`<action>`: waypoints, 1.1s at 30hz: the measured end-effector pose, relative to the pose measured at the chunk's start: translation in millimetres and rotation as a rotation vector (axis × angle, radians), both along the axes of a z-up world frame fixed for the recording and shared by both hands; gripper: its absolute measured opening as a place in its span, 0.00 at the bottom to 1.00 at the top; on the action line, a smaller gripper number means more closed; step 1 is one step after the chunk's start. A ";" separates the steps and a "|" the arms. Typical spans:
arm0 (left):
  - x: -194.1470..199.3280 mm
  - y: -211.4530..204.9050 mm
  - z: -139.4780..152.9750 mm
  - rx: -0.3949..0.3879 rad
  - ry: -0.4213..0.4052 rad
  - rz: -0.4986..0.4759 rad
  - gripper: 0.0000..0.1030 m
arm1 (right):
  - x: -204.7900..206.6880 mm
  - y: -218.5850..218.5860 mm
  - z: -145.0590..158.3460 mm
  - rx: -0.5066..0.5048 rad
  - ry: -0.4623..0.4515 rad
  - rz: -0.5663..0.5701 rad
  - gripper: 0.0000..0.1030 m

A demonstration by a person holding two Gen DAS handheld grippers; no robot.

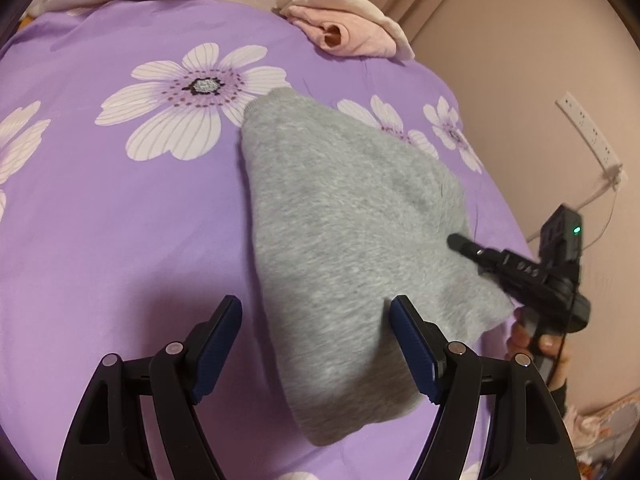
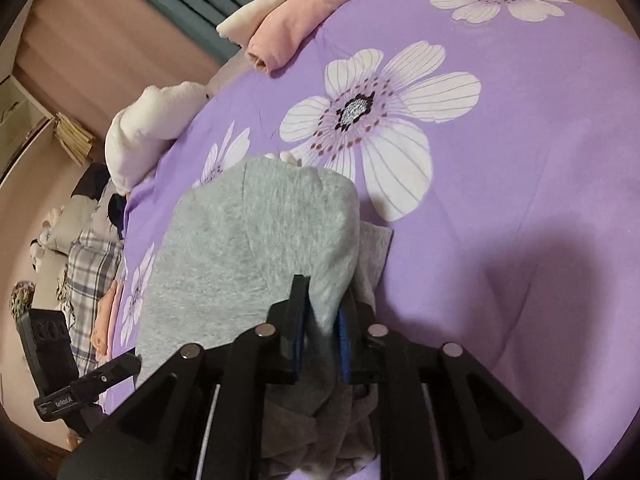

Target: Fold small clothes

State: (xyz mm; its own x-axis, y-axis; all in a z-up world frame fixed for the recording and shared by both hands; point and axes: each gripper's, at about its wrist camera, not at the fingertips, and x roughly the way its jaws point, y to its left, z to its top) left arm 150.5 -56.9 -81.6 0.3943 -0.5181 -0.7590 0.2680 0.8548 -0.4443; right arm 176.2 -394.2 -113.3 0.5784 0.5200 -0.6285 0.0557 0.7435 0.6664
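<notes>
The sweater (image 1: 352, 248) lies on the bedspread (image 1: 120, 208), with folded clothes (image 1: 348, 28) behind it at the bed's edge.

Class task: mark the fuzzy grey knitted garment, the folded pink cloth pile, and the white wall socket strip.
fuzzy grey knitted garment (image 1: 352, 232): left wrist view, middle of its body.
folded pink cloth pile (image 1: 344, 32): left wrist view, on the rolled fold.
white wall socket strip (image 1: 588, 132): left wrist view, mid-strip.
</notes>
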 end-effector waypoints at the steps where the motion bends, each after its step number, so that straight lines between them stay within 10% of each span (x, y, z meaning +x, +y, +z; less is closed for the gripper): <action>1: 0.0 -2.3 -0.4 0.006 0.000 -0.005 0.73 | -2.9 -1.4 6.9 -0.021 -0.010 -0.009 0.21; 4: -0.3 -9.6 -1.7 0.024 -0.002 -0.022 0.73 | -20.1 -5.0 40.3 -0.166 -0.096 -0.062 0.34; 8: -1.2 -16.3 -1.2 0.056 -0.012 -0.026 0.73 | -44.1 3.8 70.4 -0.103 -0.211 0.056 0.34; 20: -1.6 -16.4 0.3 0.065 0.008 -0.026 0.73 | -52.8 38.8 28.6 -0.225 -0.061 0.182 0.14; 27: 3.8 4.3 9.5 -0.005 0.007 0.018 0.73 | -59.4 2.7 39.5 -0.078 -0.083 0.043 0.60; 33: 18.3 6.8 3.2 -0.057 0.041 0.037 0.73 | -44.5 -9.4 22.5 -0.052 -0.014 0.012 0.63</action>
State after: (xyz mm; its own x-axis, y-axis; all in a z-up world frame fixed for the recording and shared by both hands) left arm 168.8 -50.1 -78.4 0.3835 -0.5468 -0.7443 0.2172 0.8367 -0.5028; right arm 131.7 -403.6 -90.8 0.5811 0.4937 -0.6470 0.0375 0.7779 0.6273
